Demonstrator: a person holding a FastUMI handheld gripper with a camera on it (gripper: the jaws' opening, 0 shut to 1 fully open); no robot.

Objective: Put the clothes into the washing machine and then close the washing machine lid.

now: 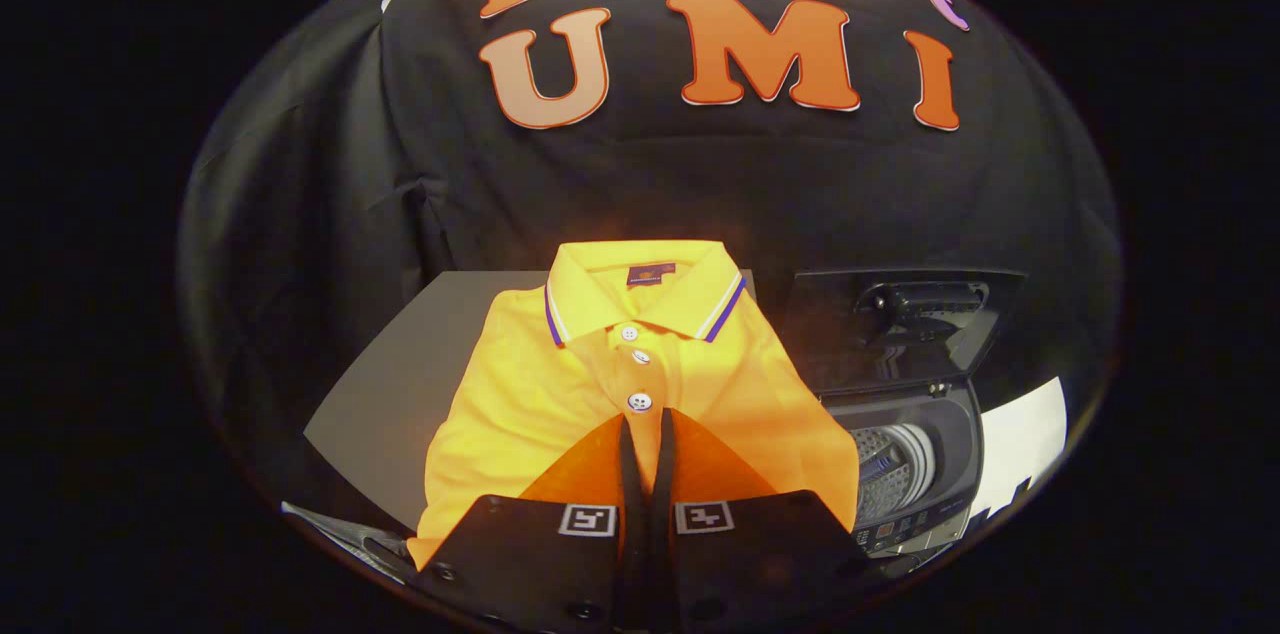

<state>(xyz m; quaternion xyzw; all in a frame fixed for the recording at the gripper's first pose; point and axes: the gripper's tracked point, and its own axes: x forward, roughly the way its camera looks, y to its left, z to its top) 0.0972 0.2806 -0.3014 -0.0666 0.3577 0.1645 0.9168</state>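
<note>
A folded yellow polo shirt [540, 394] with a striped collar lies on the grey table [400, 384], left of the washing machine. My gripper [645, 422] sits low over the shirt's button placket, just below the lowest button. Its fingers [628, 454] are drawn close together, with a thin strip of yellow fabric pinched between them. The washing machine [930, 434] stands just right of the shirt. Its dark lid [900, 324] is raised upright at the back, and the metal drum [895, 469] is open to view.
The black booth cloth hangs behind the table and the machine. A white surface [1020, 439] shows to the right of the washing machine. The machine's control panel [905, 529] runs along its near edge.
</note>
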